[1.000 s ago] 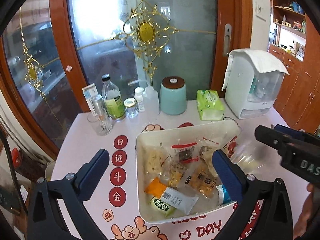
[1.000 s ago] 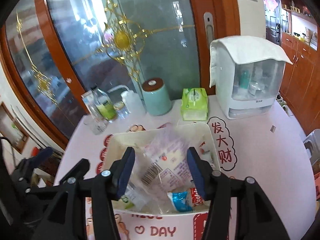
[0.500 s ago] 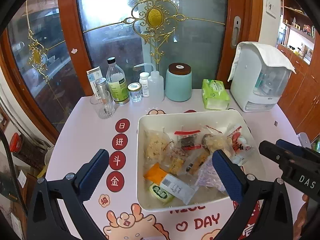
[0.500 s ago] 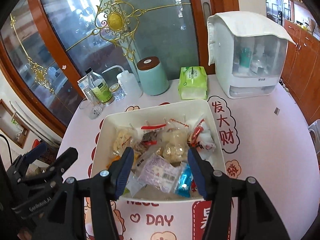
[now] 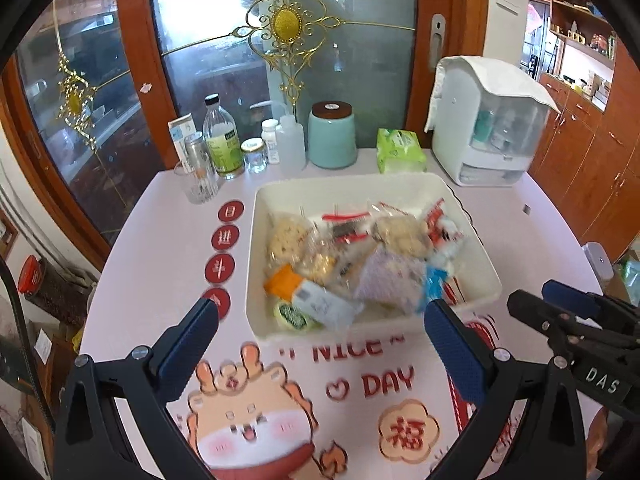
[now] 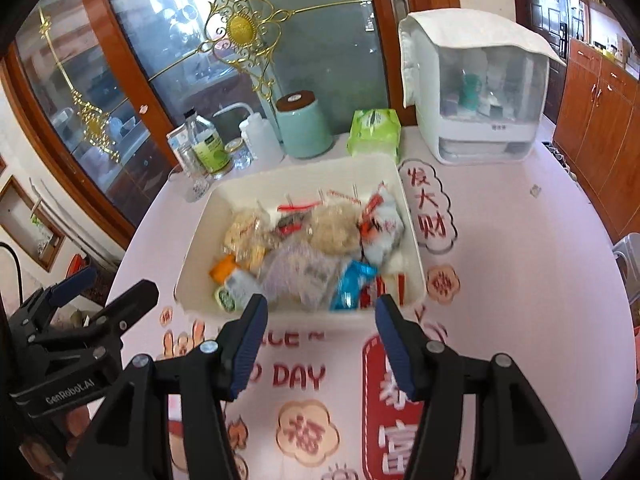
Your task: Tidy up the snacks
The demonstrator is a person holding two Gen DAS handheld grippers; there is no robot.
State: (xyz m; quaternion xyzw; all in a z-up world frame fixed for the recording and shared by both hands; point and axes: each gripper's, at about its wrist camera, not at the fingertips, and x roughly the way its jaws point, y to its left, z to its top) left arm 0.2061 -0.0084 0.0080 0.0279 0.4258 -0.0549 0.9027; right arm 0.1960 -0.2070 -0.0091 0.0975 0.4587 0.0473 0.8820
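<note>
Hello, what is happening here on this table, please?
A person holds two grippers over a table covered with a pink printed cloth. Both the left gripper and the right gripper are open and empty, hovering just in front of a white bin. The bin is full of wrapped snacks, heaped loosely together. Nothing is being held at this moment. Bottles, a teal jar and a green tissue pack stand behind the bin.

Glossy white plastic tray (image 5: 476, 216); crinkly clear plastic snack packets (image 5: 360, 256); smooth printed tablecloth (image 5: 168, 248); varnished wood door frame (image 5: 472, 40).
</note>
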